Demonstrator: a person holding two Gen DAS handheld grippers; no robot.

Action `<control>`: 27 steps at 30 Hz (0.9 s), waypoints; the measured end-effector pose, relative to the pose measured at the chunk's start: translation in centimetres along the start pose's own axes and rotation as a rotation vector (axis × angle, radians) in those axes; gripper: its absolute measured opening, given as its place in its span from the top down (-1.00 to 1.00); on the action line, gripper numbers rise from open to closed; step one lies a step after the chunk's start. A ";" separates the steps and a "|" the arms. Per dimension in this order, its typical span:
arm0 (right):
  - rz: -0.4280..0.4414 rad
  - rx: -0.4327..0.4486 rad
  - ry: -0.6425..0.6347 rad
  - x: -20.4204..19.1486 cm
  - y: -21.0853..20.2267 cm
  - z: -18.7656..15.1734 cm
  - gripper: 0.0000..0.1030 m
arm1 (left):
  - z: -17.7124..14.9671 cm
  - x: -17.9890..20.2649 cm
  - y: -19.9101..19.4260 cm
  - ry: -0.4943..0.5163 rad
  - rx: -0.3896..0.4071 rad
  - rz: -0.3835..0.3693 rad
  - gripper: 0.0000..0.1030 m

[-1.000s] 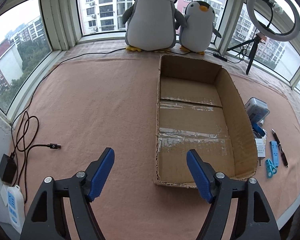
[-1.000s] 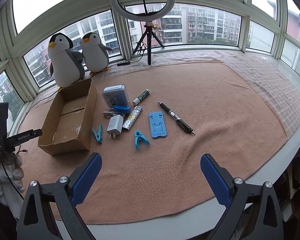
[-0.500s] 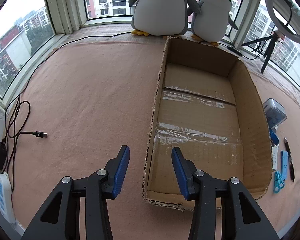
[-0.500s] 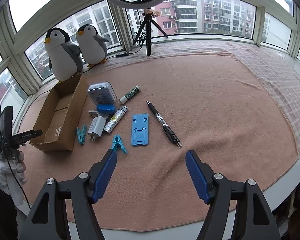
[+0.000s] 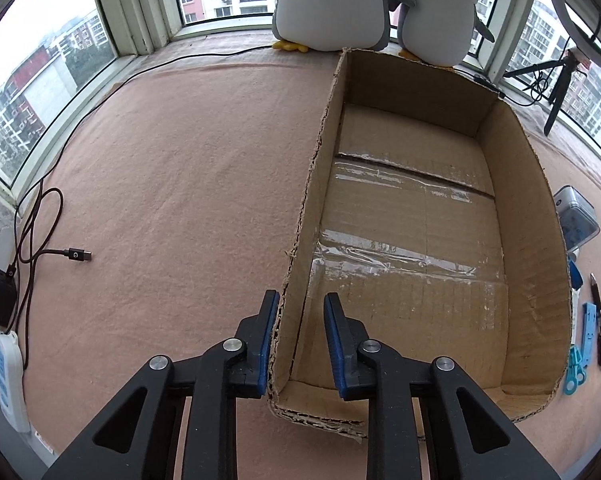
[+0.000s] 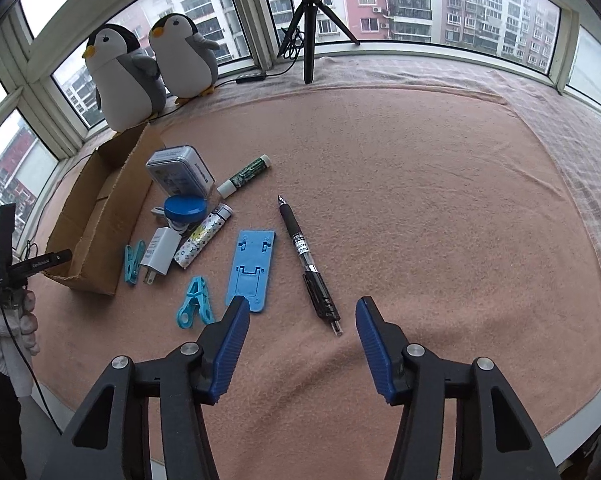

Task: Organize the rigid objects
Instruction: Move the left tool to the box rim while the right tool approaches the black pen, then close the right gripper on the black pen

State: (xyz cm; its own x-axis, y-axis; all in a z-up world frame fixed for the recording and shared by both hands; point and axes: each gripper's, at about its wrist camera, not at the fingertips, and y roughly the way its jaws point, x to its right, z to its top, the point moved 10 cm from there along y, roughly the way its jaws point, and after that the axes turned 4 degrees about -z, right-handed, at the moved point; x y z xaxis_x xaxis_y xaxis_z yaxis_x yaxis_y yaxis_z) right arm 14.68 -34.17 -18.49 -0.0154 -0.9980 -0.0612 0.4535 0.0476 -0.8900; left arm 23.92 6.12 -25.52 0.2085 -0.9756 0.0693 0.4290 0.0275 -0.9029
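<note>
Beside the box [image 6: 100, 216], on its right, small things lie on the soft pink cloth [image 6: 420, 200] that covers the desk. The box is brown cardboard, long and open on top, with ragged cut edges and shiny tape across its floor. Its long side runs away toward two plush penguins [image 6: 148, 68] by the window.

Near the box sit a clear plastic case [image 6: 178, 172], a round blue lid [image 6: 185, 208], a white plug [image 6: 160, 250] and two small blue clips [image 6: 134, 260]. A thin tube [image 6: 244, 176] with a white cap lies slanted, and a patterned tube [image 6: 204, 236] lies slanted the same way. Farther from the box is a flat blue plastic stand [image 6: 252, 268], its long side running near to far. Past that lies a black pen [image 6: 308, 264], long and thin. Its tip points away toward the window and its back end points at the right hand-held gripper [image 6: 302, 322].

That right hand-held gripper hangs over the cloth. Its ribbed blue pads [image 6: 232, 348] are about half apart and closing, one on each side of the pen's near end, not touching it.

The left hand-held gripper [image 5: 300, 312] is at the near left corner of the box. Its jaws are closing, with the left wall of the box between them. One pad is right against the outside of the wall. The other is inside with a gap.
</note>
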 end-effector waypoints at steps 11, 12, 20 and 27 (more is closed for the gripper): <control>-0.018 -0.168 -0.064 -0.4 6.6 1.4 0.37 | 0.1 -0.3 0.7 0.013 -0.015 -0.053 0.67; -0.026 -0.176 -0.071 -0.4 6.9 1.5 0.42 | 0.1 -0.3 0.7 0.015 -0.017 -0.058 0.68; -0.045 -0.212 -0.066 0.1 8.4 1.6 0.58 | 0.2 -0.4 1.2 0.018 -0.024 -0.082 0.68; -0.052 -0.222 -0.073 -0.1 8.5 1.5 0.71 | 0.2 -0.4 1.2 0.026 -0.021 -0.086 0.68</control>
State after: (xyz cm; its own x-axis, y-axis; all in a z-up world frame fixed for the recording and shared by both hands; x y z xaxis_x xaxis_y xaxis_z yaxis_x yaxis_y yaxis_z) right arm 19.89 -33.72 -25.34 0.0344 -0.9993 0.0126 0.2468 -0.0037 -0.9691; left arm 24.50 6.55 -26.52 0.1489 -0.9794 0.1365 0.4259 -0.0610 -0.9027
